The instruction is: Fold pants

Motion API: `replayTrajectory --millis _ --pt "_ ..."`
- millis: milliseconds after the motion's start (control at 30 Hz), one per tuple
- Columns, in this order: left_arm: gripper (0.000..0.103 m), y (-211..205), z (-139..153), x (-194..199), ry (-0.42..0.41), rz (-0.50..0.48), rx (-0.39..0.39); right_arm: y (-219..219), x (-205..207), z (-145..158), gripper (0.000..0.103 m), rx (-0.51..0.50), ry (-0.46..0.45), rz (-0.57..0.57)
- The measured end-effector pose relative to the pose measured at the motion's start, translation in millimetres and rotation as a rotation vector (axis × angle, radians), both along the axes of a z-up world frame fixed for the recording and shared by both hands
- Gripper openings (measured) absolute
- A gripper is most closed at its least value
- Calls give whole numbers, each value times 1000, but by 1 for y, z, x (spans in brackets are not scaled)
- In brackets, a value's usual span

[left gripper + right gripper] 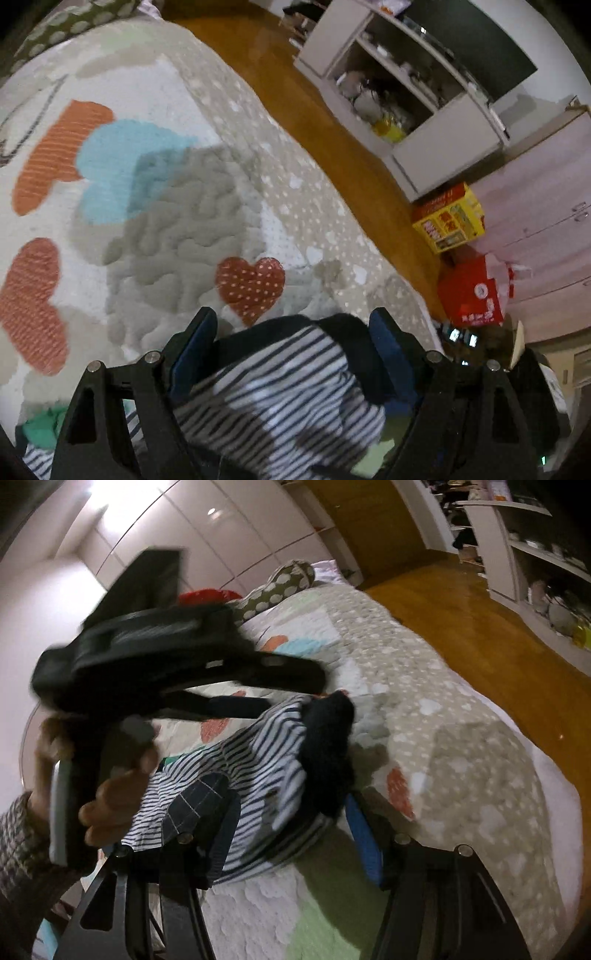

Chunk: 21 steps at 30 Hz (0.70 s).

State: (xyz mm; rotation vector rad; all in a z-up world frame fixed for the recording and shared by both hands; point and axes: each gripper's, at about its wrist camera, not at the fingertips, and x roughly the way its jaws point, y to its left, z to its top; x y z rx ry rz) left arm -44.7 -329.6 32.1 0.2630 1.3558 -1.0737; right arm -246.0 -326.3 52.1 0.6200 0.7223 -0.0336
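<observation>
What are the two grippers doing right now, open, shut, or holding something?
Left gripper: open, jaws wide over the striped pants, not pinching them.
Right gripper: open, pants lying between the fingers, not clamped.

Pants showing white with thin navy stripes, dark navy cuff, plus a navy patch with pale stitch lines. Quilt reading cream and beige with white dots — hearts in orange, light blue, dotted brick red; a pale green block showing too. Pillow looking olive with white dots. Floor showing amber wood. Boxes: one yellow, one red. Both claws running black with blue pads. Sleeve wearing a small brown-and-white check.
</observation>
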Motion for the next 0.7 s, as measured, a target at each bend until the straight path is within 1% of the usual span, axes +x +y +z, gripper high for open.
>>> replayTrajectory --millis 67,100,133,167,200,233,267,367,433,467,533,600,667,700 --pt "83 -6 -6 -8 -2 -43 21 4 6 -2 64 -22 7 16" --pt "81 -7 -6 -12 -27 -60 31 6 10 -3 64 -34 9 21" --pt "73 -8 -4 -16 -57 -77 44 8 13 -4 62 -48 12 25" --pt "43 -7 -1 -19 -92 -91 55 9 16 -5 58 -64 13 27" --pt "30 -4 3 -22 -122 -92 68 10 18 -6 37 -76 14 25" --pt "29 1 7 -22 -133 -87 59 10 21 -6 25 -66 16 31" --pt "28 11 14 -22 -135 -74 23 10 22 -6 25 -51 11 34" --pt "28 45 29 -13 -120 5 -56 16 23 4 23 -48 -29 47" --pt "28 70 37 -7 -124 60 -99 29 26 14 23 -73 -49 80" --pt "28 89 40 -5 -125 100 -121 36 28 19 23 -90 -58 101" --pt "34 120 43 0 -135 180 -150 54 34 26 24 -119 -73 152" --pt "58 161 42 6 -120 280 -200 75 40 31 25 -147 -86 204" --pt "65 207 41 8 -64 377 -272 97 46 33 33 -168 -89 252" --pt "68 222 41 8 -49 418 -294 111 50 32 44 -163 -93 286"
